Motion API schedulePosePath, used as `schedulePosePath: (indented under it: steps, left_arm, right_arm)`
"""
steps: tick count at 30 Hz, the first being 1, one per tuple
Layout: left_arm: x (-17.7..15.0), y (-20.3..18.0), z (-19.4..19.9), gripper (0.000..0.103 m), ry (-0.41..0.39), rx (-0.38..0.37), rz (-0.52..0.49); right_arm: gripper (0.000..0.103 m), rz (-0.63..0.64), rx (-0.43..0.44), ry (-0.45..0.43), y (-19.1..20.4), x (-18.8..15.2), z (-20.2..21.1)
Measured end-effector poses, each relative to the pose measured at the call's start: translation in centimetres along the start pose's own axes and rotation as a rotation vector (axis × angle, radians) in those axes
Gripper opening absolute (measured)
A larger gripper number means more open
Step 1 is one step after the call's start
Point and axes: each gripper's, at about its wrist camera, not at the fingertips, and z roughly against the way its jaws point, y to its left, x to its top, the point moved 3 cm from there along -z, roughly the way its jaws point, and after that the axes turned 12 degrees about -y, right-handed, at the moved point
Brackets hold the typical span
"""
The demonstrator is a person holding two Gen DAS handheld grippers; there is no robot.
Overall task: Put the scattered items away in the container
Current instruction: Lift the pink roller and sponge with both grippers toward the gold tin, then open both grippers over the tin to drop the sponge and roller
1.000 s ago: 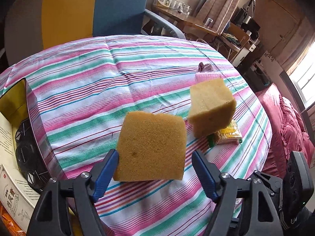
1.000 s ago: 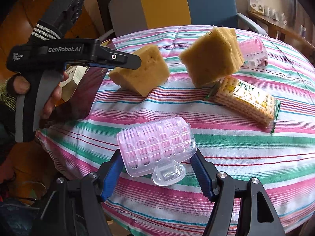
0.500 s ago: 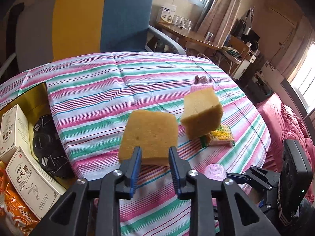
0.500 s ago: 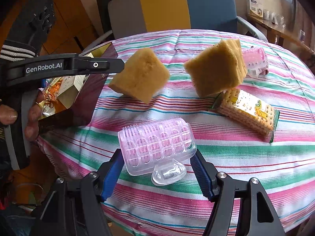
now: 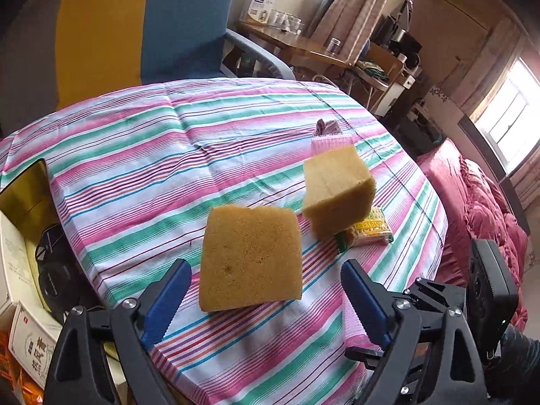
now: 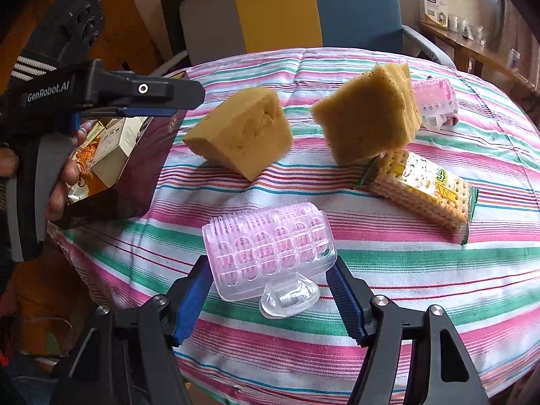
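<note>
Only the right wrist view shows the left tongs (image 6: 175,101) side-on at upper left, lettered "GenRobot.AI". The left view shows them spread apart before a tan sponge block (image 5: 249,256) on the striped table (image 5: 141,155). The right tongs (image 6: 270,303), apart, flank a pink plastic hair roller (image 6: 270,253) at centre. Container (image 6: 135,168) at left edge.

2 near wrist views, shared sponges (image 5: 250,257)

A striped table (image 6: 438,270) carries two sponges (image 6: 243,135), crackers (image 6: 422,189), and hair rollers (image 6: 270,253).
</note>
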Motion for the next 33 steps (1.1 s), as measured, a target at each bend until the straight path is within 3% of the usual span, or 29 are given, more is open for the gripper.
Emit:
schedulePosePath:
  steps: [9, 12, 24, 33]
  left_arm:
    - [-0.8, 0.1, -3.4, 0.092, 0.085, 0.038, -0.055]
    - [-1.5, 0.5, -4.0, 0.076, 0.113, 0.038, -0.013]
    - [-2.3, 0.5, 2.1, 0.074, -0.044, 0.073, 0.128]
    - [-4.0, 4.3, 10.2, 0.075, -0.191, 0.218, 0.265]
  right_arm:
    - [0.070, -0.032, 0.012, -0.003, -1.1, 0.2, 0.1]
    - [0.070, -0.032, 0.013, -0.005, -0.9, 0.4, -0.2]
    - [0.070, -0.005, 0.008, -0.026, 0.5, 1.6, -0.2]
    - [0.070, 0.118, 0.073, -0.078, 6.4, 5.6, -0.6]
